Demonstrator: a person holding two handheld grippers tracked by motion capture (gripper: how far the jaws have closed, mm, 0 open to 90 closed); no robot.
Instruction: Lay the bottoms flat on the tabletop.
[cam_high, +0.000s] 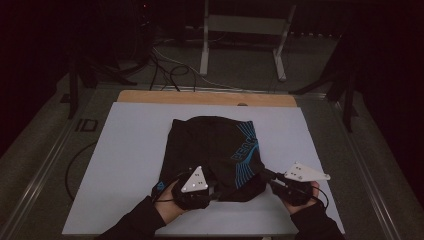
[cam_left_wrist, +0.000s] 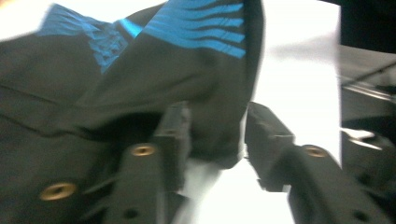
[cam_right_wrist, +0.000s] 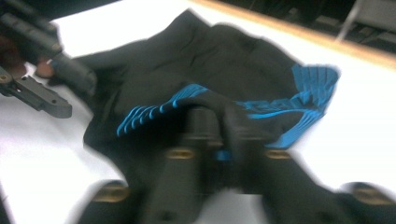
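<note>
Folding step: black garment (cam_high: 210, 150) near the worktop's (cam_high: 130, 150) front edge, left tool (cam_left_wrist: 217, 135) spread around its hem, right tool (cam_right_wrist: 219, 130) pinching a corner (blurred); next, probably carry the hem toward the far edge.

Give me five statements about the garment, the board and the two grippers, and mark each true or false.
1. The garment is black with blue markings. True.
2. It lies on a white board. True.
3. The garment hangs fully in the air. False: most of it lies on the board.
4. The left gripper has cloth between its jaws. True.
5. The right gripper is at the garment's far edge. False: it is at the near edge.
</note>
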